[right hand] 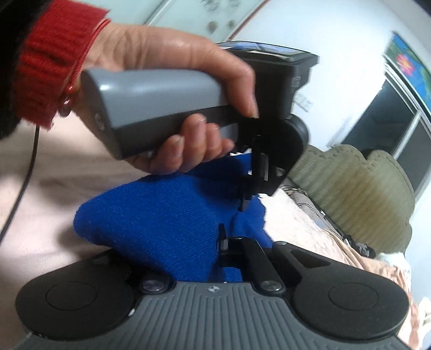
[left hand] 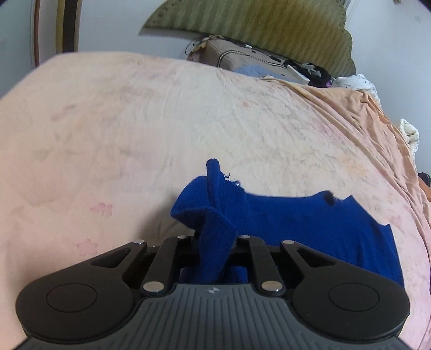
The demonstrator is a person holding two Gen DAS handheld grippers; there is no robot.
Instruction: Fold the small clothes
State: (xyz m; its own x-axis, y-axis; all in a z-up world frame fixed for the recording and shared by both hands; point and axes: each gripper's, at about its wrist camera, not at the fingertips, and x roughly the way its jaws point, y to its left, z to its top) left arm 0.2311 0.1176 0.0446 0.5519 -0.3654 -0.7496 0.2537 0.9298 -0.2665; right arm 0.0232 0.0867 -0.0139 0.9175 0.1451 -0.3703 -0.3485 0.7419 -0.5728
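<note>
A small blue knit garment point(left hand: 309, 220) hangs above the pink bedsheet point(left hand: 134, 134). My left gripper point(left hand: 214, 239) is shut on one bunched corner of it; the cloth wraps over the fingers and hides them. In the right wrist view my right gripper point(right hand: 225, 242) is shut on another part of the same blue garment point(right hand: 161, 223), which drapes over its left side. The left gripper point(right hand: 246, 199), held by a hand in a red cuff, is just ahead of it and pinches the cloth a short way off.
The bed point(left hand: 350, 113) carries a beige pillow point(left hand: 237, 58), a pale blue cloth and dark clutter at its head, under a green padded headboard point(left hand: 256, 24). A black cable point(right hand: 24, 175) hangs at the left. A dark window point(right hand: 382, 118) is at the right.
</note>
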